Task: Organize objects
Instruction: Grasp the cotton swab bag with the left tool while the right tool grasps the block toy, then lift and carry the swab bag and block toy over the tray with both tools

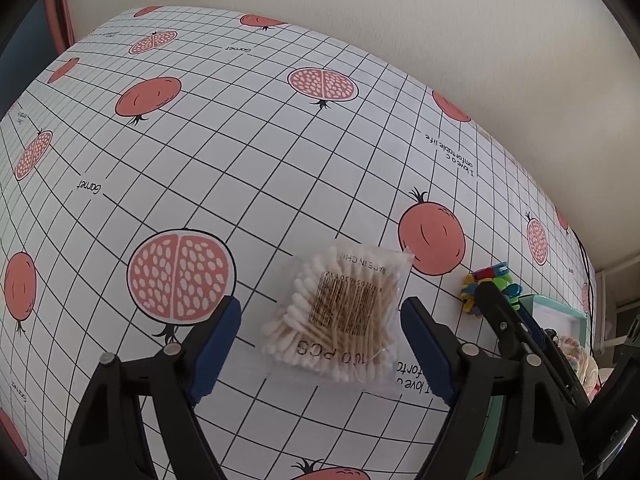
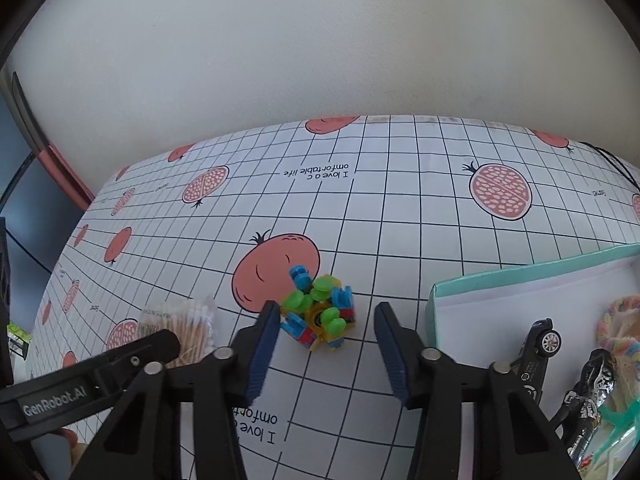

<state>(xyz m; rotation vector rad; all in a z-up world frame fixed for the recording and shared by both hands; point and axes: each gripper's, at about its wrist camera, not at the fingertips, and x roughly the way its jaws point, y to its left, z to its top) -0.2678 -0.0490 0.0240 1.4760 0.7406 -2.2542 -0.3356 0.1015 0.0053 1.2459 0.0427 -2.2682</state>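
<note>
A clear bag of cotton swabs (image 1: 340,316) lies flat on the pomegranate-print tablecloth (image 1: 240,160). My left gripper (image 1: 322,308) points down over it, open, one blue pad on each side of the bag; the left pad stands clear and the right pad sits at the bag's edge. A small cluster of colourful plastic building pieces (image 2: 318,312) rests on the cloth to the right of the bag. My right gripper (image 2: 328,310) is open around it, its left pad close against the cluster and its right pad apart from it. The swab bag (image 2: 188,320) also shows beside the left gripper's finger.
A shallow teal-rimmed box (image 2: 520,272) stands to the right, holding two dark toy cars (image 2: 538,344) and a pastel ring-shaped item (image 2: 616,320). A white wall rises behind the table. A black cable (image 2: 612,160) runs along the far right edge.
</note>
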